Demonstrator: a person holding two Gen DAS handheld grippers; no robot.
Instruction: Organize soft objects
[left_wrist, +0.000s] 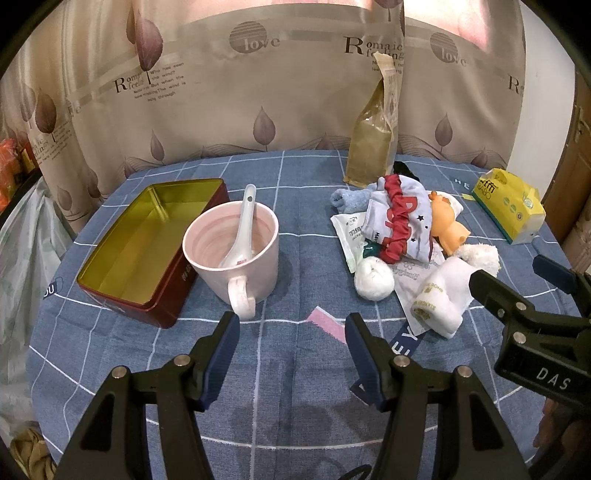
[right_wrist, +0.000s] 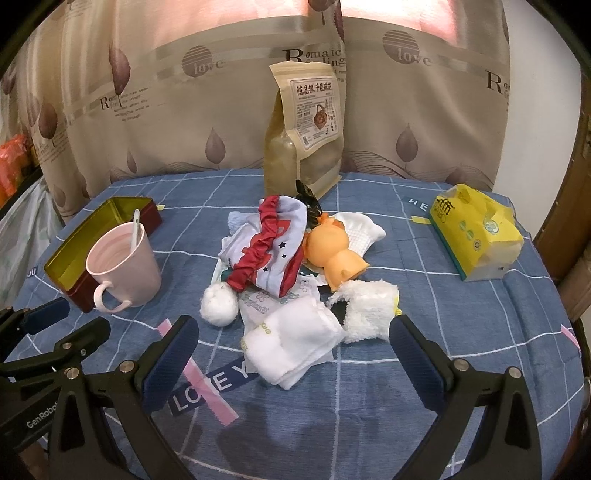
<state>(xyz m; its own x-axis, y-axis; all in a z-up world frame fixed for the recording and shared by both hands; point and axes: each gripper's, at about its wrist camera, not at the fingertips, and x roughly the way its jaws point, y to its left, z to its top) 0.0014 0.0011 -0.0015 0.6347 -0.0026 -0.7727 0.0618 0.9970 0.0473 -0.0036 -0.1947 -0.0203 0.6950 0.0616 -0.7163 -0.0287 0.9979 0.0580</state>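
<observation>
A pile of soft things lies on the blue checked cloth: a folded white sock (right_wrist: 295, 343) (left_wrist: 443, 295), a fluffy white sock (right_wrist: 369, 310), a white ball (right_wrist: 218, 305) (left_wrist: 373, 278), a red scrunchie (right_wrist: 258, 254) (left_wrist: 399, 225) on a starred pale cloth (right_wrist: 284, 236), and an orange toy (right_wrist: 332, 254) (left_wrist: 448, 225). An open red tin (left_wrist: 147, 240) (right_wrist: 92, 229) with a gold inside sits at the left. My right gripper (right_wrist: 295, 339) is open, its pads either side of the folded white sock. My left gripper (left_wrist: 291, 336) is open and empty in front of the pink mug (left_wrist: 236, 254).
The pink mug (right_wrist: 125, 266) holds a white spoon (left_wrist: 242, 225) and stands beside the tin. A tall snack bag (right_wrist: 306, 129) stands at the back. A yellow tissue pack (right_wrist: 476, 232) lies at the right. A curtain hangs behind the table.
</observation>
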